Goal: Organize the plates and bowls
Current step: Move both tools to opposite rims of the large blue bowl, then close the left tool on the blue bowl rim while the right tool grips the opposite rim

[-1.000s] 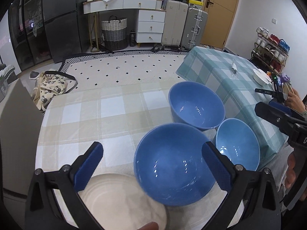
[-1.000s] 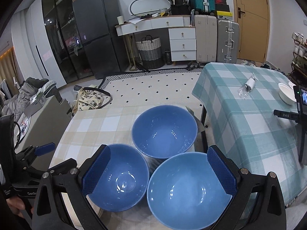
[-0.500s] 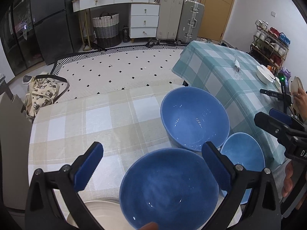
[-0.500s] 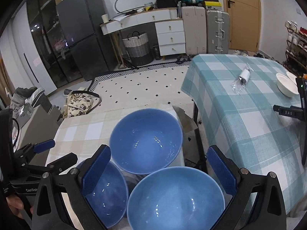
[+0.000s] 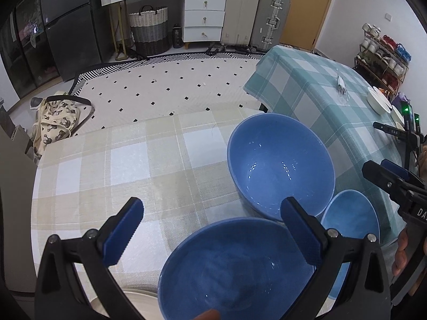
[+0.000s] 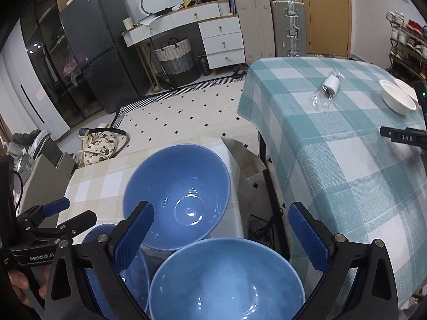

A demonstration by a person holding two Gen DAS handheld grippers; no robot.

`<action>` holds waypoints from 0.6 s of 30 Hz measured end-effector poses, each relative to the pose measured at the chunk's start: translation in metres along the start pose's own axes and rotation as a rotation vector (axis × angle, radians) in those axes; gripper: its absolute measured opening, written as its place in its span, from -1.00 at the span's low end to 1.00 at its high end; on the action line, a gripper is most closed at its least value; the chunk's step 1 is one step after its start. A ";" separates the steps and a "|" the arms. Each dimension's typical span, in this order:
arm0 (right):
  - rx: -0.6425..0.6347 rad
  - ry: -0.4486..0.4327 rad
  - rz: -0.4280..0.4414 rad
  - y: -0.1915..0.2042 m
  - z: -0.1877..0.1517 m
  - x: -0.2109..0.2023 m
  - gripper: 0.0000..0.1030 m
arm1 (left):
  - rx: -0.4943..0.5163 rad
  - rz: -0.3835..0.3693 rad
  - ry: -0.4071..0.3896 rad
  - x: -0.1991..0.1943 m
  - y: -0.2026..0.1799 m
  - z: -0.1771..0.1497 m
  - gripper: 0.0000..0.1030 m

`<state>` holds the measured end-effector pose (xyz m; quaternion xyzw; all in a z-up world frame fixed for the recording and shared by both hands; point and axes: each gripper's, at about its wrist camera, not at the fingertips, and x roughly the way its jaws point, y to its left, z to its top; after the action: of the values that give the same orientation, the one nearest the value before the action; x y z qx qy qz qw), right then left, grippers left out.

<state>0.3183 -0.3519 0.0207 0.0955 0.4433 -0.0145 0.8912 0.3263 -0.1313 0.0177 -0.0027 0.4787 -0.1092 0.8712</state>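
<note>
Left gripper (image 5: 212,230) jaws spread wide, gripping nothing, over a glossy mid-blue ceramic bowl (image 5: 234,269) at 6 o'clock, right gripper (image 6: 220,234) likewise wide and empty above a paler blue bowl (image 6: 226,280), larger deep blue bowl (image 5: 280,165) at 1 o'clock on the beige checked tablecloth (image 5: 128,165), teal checked table (image 6: 347,160) at 2 o'clock.

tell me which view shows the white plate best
Neither shows it well. The left wrist view catches only a sliver of the white plate at the bottom edge, behind the left gripper. The right wrist view shows none of it.
</note>
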 end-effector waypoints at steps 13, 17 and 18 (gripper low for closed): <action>0.054 0.046 -0.007 -0.021 0.007 0.029 0.98 | -0.036 0.000 0.055 0.041 0.000 0.012 1.00; 0.039 0.075 -0.014 -0.021 0.004 0.045 0.98 | -0.048 0.011 0.071 0.055 0.004 0.012 1.00; 0.043 0.081 -0.010 -0.022 0.004 0.048 0.97 | -0.051 0.012 0.073 0.057 0.005 0.012 1.00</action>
<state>0.3483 -0.3713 -0.0183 0.1132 0.4789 -0.0245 0.8702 0.3667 -0.1385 -0.0238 -0.0179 0.5127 -0.0919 0.8535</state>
